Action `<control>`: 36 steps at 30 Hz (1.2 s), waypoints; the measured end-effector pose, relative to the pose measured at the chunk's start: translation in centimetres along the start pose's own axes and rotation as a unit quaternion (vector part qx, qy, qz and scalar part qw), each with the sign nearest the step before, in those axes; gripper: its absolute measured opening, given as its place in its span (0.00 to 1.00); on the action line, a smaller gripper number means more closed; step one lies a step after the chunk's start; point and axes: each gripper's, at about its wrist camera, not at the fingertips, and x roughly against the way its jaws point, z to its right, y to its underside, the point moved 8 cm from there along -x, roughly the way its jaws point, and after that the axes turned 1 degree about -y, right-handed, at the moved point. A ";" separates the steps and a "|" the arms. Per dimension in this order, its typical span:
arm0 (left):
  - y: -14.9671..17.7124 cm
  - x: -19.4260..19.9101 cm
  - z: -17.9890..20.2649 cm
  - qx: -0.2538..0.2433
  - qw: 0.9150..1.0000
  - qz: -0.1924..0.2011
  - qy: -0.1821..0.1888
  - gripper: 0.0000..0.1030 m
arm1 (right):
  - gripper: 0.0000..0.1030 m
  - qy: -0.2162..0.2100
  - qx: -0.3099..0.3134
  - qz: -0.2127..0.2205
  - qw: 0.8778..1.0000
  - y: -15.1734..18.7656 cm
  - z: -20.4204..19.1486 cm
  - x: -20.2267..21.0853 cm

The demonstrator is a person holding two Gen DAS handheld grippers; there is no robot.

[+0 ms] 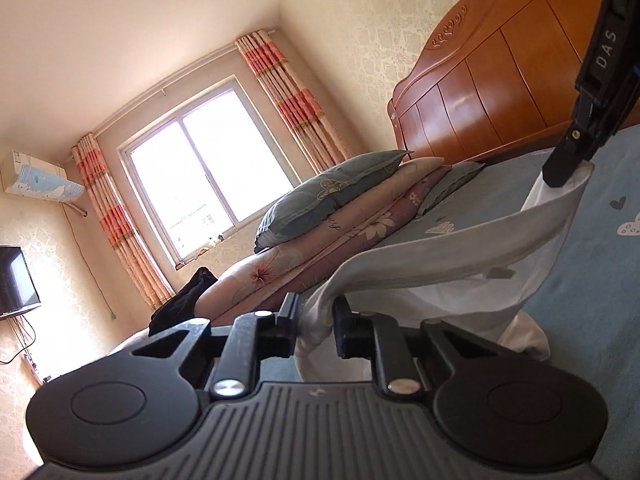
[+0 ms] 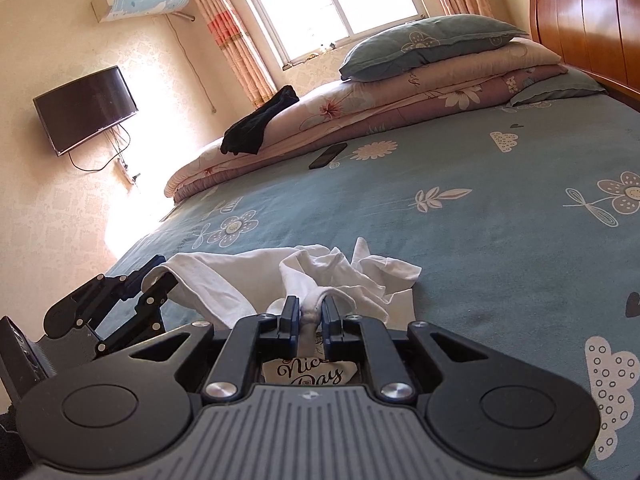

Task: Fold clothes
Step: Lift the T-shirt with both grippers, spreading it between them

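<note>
A white garment (image 1: pixel 440 248) hangs stretched between both grippers above the blue flowered bedsheet (image 1: pixel 580 320). In the left wrist view my left gripper (image 1: pixel 316 324) is shut on one bunched end of it. My right gripper (image 1: pixel 560 172) pinches the other end at the upper right. In the right wrist view my right gripper (image 2: pixel 310 314) is shut on a gathered fold of the garment (image 2: pixel 352 276), whose rest lies crumpled on the sheet ahead. A printed patch reading "Nice Day" (image 2: pixel 312 374) shows under the jaws. My left gripper (image 2: pixel 156 280) holds the cloth's edge at the left.
Folded quilts (image 2: pixel 400 104) with a blue pillow (image 2: pixel 432 44) on top lie along the far side of the bed. A black garment (image 2: pixel 260 124) drapes over them and a dark phone (image 2: pixel 328 156) lies beside. A wooden headboard (image 2: pixel 584 20) stands at the right.
</note>
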 end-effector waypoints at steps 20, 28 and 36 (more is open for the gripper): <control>1.4 -3.8 -6.0 0.067 0.995 -0.066 -0.046 0.10 | 0.64 0.032 0.337 -0.046 0.940 8.3 -4.1 -4.4; 1.5 -5.0 -7.0 0.078 0.992 -0.086 -0.043 0.10 | 0.64 0.028 0.554 0.034 0.832 13.0 -10.3 -9.5; 3.1 -4.9 -8.0 0.090 0.990 -0.097 -0.047 0.13 | 0.10 0.077 0.625 0.120 0.768 11.5 -13.3 -8.4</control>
